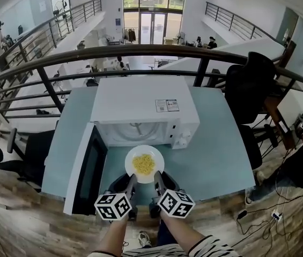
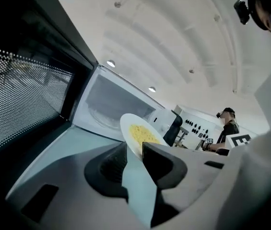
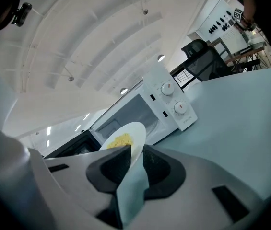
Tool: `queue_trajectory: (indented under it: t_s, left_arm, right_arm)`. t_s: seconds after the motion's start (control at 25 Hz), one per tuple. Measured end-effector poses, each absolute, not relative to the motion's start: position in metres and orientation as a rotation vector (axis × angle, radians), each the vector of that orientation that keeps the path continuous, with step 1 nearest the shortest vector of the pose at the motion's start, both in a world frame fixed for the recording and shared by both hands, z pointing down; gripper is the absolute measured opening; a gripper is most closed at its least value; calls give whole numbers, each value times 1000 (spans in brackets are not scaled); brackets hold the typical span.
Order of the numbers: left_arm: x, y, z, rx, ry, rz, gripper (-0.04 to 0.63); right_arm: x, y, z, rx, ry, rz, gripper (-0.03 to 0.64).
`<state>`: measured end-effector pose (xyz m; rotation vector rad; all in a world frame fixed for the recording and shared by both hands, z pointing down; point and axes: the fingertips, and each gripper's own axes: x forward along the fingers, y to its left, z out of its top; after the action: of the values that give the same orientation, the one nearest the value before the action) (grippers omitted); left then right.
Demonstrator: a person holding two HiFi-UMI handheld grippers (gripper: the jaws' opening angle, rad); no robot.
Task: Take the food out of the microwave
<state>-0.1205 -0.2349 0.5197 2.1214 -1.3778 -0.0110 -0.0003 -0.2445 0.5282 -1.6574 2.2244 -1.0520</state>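
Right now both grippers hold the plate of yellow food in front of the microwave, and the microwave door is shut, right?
No: the door stands open, swung left, as the head view shows. The left gripper and right gripper do hold the plate of yellow food in front of the microwave.

White noodle plate [image 1: 129,164] outside open microwave [image 1: 140,105]

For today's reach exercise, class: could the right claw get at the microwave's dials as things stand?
Probably not yet: the right claw is clamped on the plate rim; otherwise the dials look unobstructed.
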Motion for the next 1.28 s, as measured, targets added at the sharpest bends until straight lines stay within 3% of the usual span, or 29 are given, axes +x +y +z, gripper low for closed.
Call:
queue_trajectory:
  t_s: [1.28]
  left_arm:
    - [-113,-110,526,2133,-1280,1,110]
  right_arm:
    - [7,-110,528,-1759,2197,-1049,83]
